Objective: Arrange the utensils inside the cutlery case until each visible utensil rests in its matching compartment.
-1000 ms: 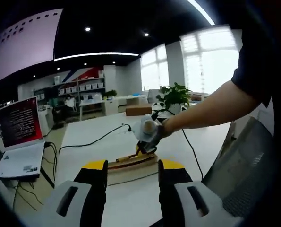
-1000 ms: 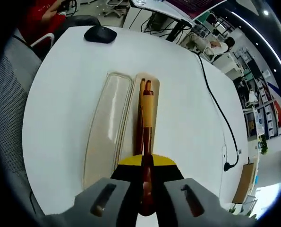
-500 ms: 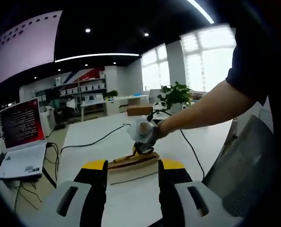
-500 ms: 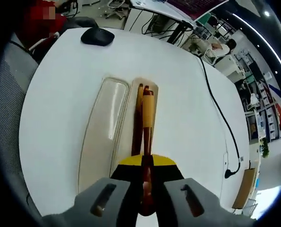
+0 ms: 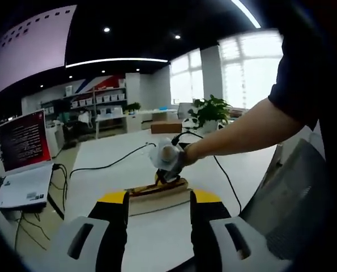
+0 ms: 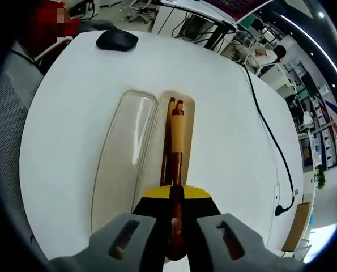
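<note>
- Right gripper (image 6: 176, 195) jaws are pinching a wooden utensil (image 6: 176, 141), probably chopsticks, reaching ahead over the cutlery case (image 6: 182, 107); releasing early risks crooked seating.
- Left gripper (image 5: 159, 205) jaws are standing wide, empty, the case just beyond.

Left gripper view: rides low, just above the tabletop (image 5: 157, 226), looking level across it toward windows and shelves, its own tongs (image 5: 158, 212) rising from the bottom edge.
Left view distance: the cutlery case (image 5: 157, 194) lies just beyond the jaw tips, seen edge-on.
Right gripper view: looks steeply down onto the tabletop (image 6: 72, 113) from above, along its own tongs (image 6: 176, 221).
Right view distance: close; the cutlery case (image 6: 140, 153) runs lengthwise away from the jaws.
Shared: both views take in the same case and white tabletop; the right tongs (image 5: 167, 174) and the arm carrying them show in the left gripper view, over the case.
</note>
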